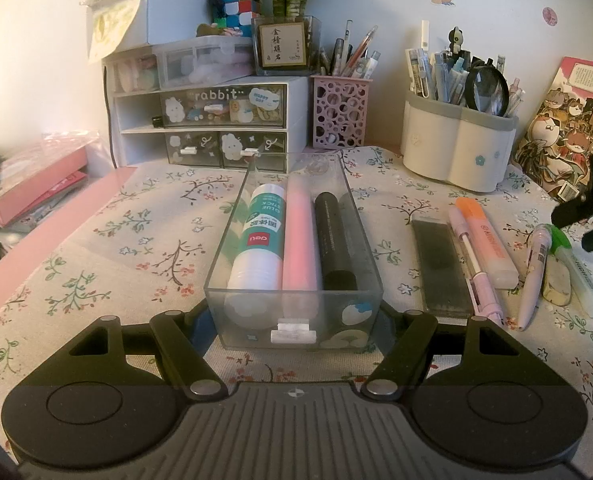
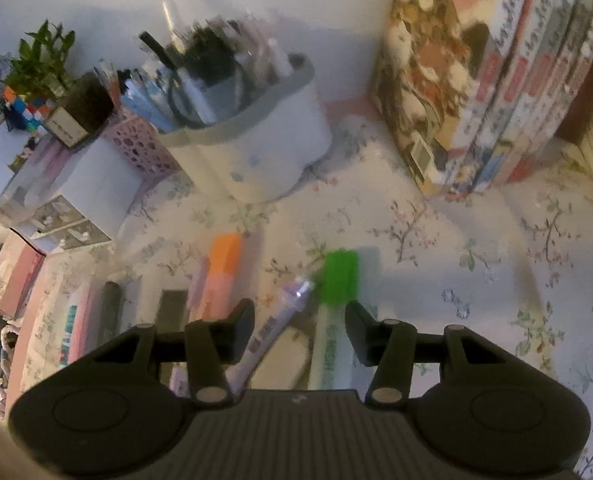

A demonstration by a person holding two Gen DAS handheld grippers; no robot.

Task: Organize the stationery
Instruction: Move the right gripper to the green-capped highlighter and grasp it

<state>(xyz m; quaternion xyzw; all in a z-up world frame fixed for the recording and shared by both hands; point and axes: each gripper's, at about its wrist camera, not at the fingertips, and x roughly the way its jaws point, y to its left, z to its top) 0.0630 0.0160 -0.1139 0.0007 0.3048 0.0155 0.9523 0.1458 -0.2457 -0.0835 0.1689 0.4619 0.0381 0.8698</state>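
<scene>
Left wrist view: left tongs [image 1: 294, 316] clamp clear drawer [image 1: 292, 312]; right tongs [image 2: 299, 326] hang half-wide above green highlighter [image 2: 334, 308].

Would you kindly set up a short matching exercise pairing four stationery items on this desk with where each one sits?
Things:
1. glue stick
2. orange highlighter
3. magnifying glass
4. green-capped highlighter

Places:
A. standing in the white pen holder
B. between the open right gripper fingers
C. inside the clear drawer
D. lying on the floral cloth

Pairs: 1-C, 2-D, 3-A, 4-B
</scene>
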